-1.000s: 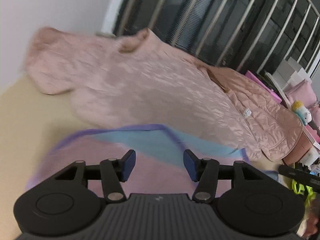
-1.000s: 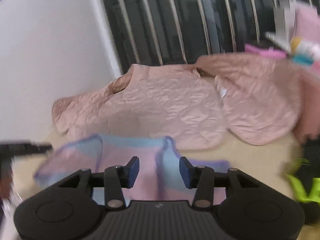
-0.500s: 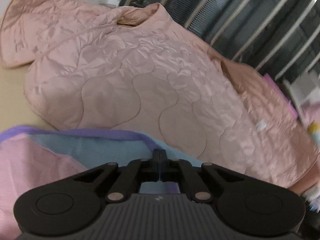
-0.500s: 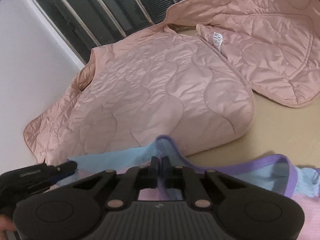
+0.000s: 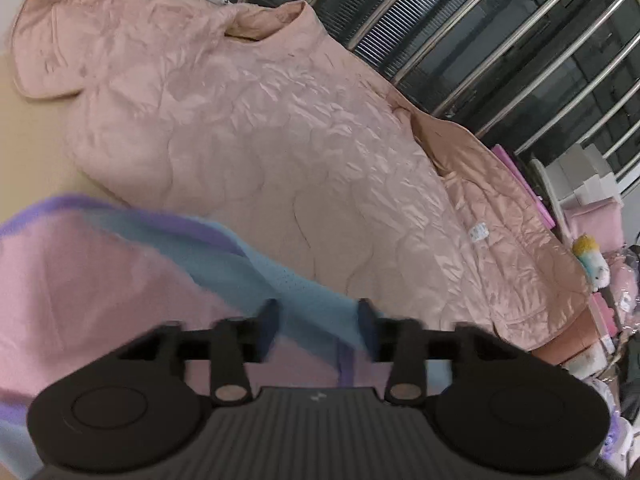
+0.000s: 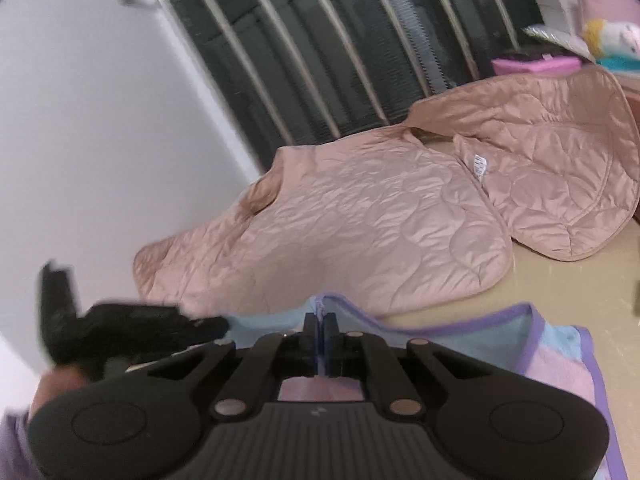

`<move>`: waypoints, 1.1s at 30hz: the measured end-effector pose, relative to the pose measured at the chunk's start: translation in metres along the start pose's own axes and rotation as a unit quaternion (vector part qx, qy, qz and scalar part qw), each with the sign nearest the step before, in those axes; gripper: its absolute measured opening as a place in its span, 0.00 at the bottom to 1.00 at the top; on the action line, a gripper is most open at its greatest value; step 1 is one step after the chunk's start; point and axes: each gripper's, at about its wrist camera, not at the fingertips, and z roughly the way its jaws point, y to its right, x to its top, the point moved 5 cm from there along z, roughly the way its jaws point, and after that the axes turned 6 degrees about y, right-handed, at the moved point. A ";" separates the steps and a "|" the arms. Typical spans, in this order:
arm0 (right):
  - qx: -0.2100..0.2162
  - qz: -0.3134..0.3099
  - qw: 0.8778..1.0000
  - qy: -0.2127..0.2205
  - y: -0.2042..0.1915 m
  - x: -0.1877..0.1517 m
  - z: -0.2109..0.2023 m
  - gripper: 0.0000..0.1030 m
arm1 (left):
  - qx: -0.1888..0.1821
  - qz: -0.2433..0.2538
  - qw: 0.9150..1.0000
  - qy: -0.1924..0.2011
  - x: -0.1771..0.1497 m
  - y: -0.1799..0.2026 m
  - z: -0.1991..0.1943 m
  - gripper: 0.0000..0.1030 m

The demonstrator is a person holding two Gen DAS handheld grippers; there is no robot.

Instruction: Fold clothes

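A small pink and light-blue garment [image 5: 100,280] with purple trim lies on the tan surface in front of a quilted peach jacket [image 5: 260,140]. My left gripper [image 5: 318,322] hovers over the blue band; its jaws are opening and the pads stand clear of the cloth between them. My right gripper [image 6: 320,326] is shut on a raised fold of the garment's [image 6: 552,344] purple-trimmed edge. In the right wrist view the left gripper [image 6: 132,328] shows as a dark blur at the left. The jacket [image 6: 360,232] lies spread out behind.
Metal window bars [image 5: 500,40] run behind the jacket, and a white wall [image 6: 100,120] stands at the left. A plush toy [image 5: 592,256], pink items and white boxes crowd the right side. Bare tan surface [image 6: 560,280] shows between jacket and garment.
Both grippers closed on the garment's edge. The left jaws have since parted again, while the right stays shut on its fold. Both views have shifted over the cloth.
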 end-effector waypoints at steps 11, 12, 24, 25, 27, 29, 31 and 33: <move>0.003 -0.042 0.996 -0.074 0.000 -0.056 -0.021 0.20 | 0.056 -0.015 0.998 0.020 0.002 -0.026 -0.005 0.50; 0.006 -0.036 0.997 -0.066 0.001 -0.050 -0.021 0.25 | 0.055 -0.016 0.998 0.025 0.005 -0.026 -0.002 0.49; -0.003 0.006 0.997 -0.079 -0.004 -0.048 0.024 0.03 | 0.038 -0.012 0.997 0.064 -0.007 -0.026 -0.059 0.00; 0.001 0.001 0.997 -0.071 -0.006 -0.047 0.021 0.03 | 0.044 -0.016 0.997 0.065 -0.010 -0.030 -0.066 0.00; 0.009 0.001 0.998 -0.056 -0.008 -0.044 0.012 0.03 | 0.047 -0.028 0.996 0.065 -0.014 -0.035 -0.077 0.00; 0.007 -0.002 0.999 -0.046 -0.007 -0.041 0.002 0.03 | 0.055 -0.019 0.996 0.066 -0.018 -0.035 -0.084 0.00; 0.001 -0.006 0.999 -0.036 -0.005 -0.039 -0.009 0.03 | 0.056 -0.011 0.997 0.055 -0.026 -0.036 -0.085 0.00; -0.010 0.000 0.999 -0.037 0.002 -0.041 -0.014 0.03 | 0.054 -0.010 0.998 0.044 -0.034 -0.038 -0.082 0.02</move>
